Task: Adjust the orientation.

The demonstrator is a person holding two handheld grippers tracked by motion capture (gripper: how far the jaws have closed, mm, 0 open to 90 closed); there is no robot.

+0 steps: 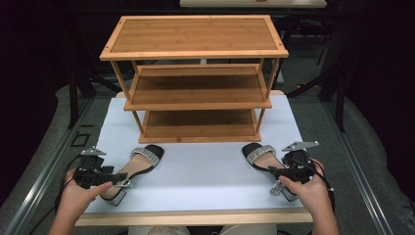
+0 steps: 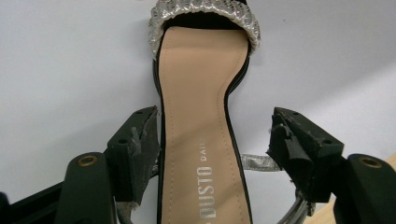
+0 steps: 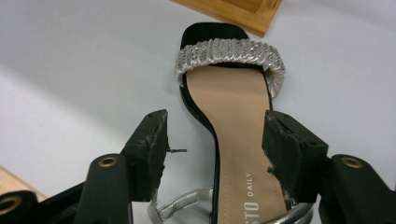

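Two black heeled sandals with tan insoles and silver toe bands lie on the white board. The left sandal [image 1: 142, 164] [image 2: 201, 93] points away and to the right. My left gripper [image 1: 115, 178] [image 2: 212, 121] straddles its waist from the heel end. One pad [image 2: 144, 140] is against the sole's edge and the other stands apart from it, so the gripper is open. The right sandal [image 1: 259, 155] [image 3: 229, 102] points away and to the left. My right gripper [image 1: 275, 172] [image 3: 215, 119] straddles it, open: one pad is at the sole's edge, and the other is off to the side over bare board.
A three-tier bamboo shoe rack [image 1: 195, 36] [image 3: 233, 9] stands at the back of the white board [image 1: 195, 171], its shelves bare. The board's wooden front edge [image 1: 195, 217] runs between my forearms. Dark stands and grey floor surround the table.
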